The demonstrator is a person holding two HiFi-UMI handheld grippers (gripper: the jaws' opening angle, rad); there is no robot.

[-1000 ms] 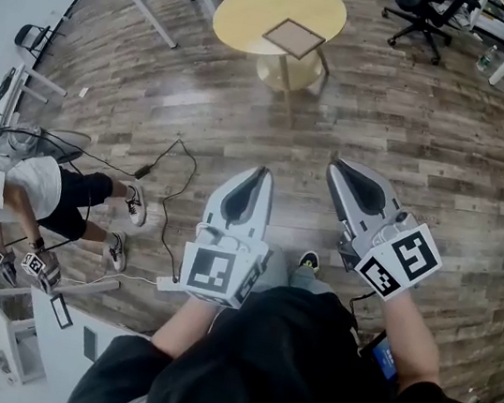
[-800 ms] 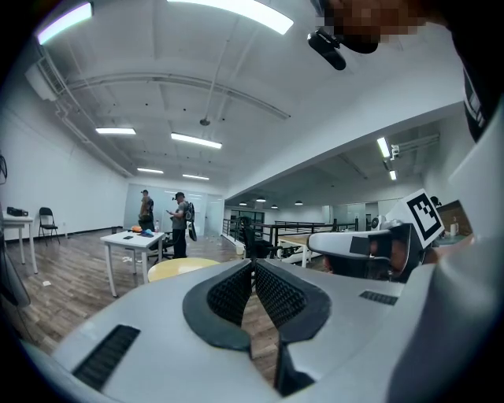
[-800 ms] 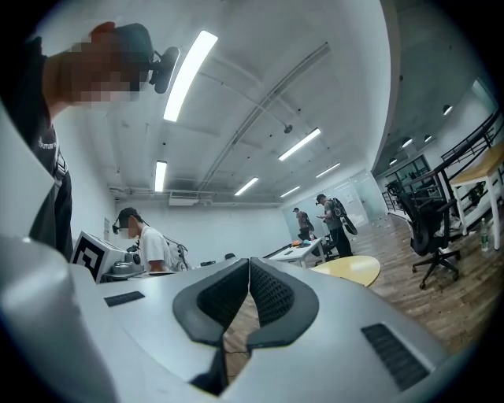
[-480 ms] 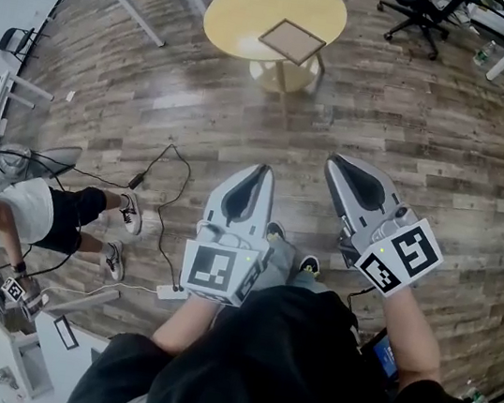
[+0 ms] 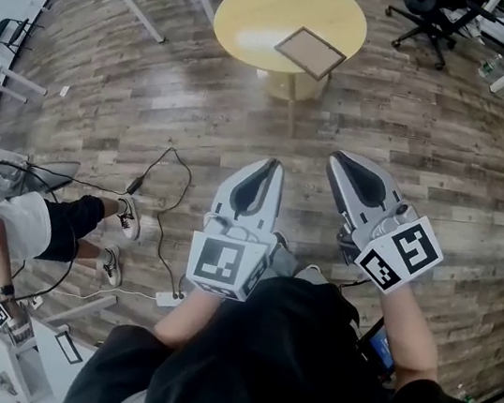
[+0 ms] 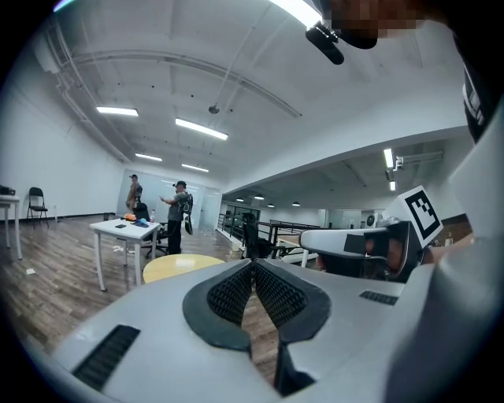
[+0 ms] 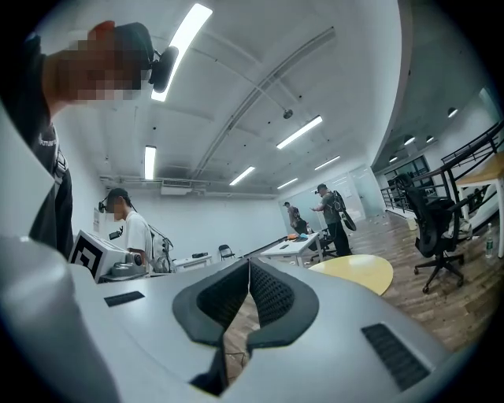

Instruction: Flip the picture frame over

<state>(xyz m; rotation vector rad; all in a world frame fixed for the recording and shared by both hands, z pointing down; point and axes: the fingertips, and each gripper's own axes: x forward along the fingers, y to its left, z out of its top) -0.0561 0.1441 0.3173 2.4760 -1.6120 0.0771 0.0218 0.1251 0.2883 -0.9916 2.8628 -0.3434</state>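
Plank floor, wide and bare, separates the wearer from the work. The task's thing lies well apart from both tools, so no contact is possible from here, and the step in hand is judged to be the approach. Round yellow surface stands at the top of the head view, open on all sides, which leaves a free choice of the side from which to reach.

Left tool and right tool are carried side by side in front of the body, pointing roughly level toward that surface. Each gripper view shows the ribbed pads pressed together with nothing between them. This is a carrying posture rather than a grasping one, and the pads would have to part before either tool could take an edge.

Picture frame lies flat on the right-hand part of the surface, near the rim on the wearer's side, probably so that an edge is within reach. A thin light border surrounds a brown panel; whether this is the face or the backing cannot be told. Its long axis runs slantwise in the head view, from upper left to lower right, so a corner rather than a side points toward the wearer.
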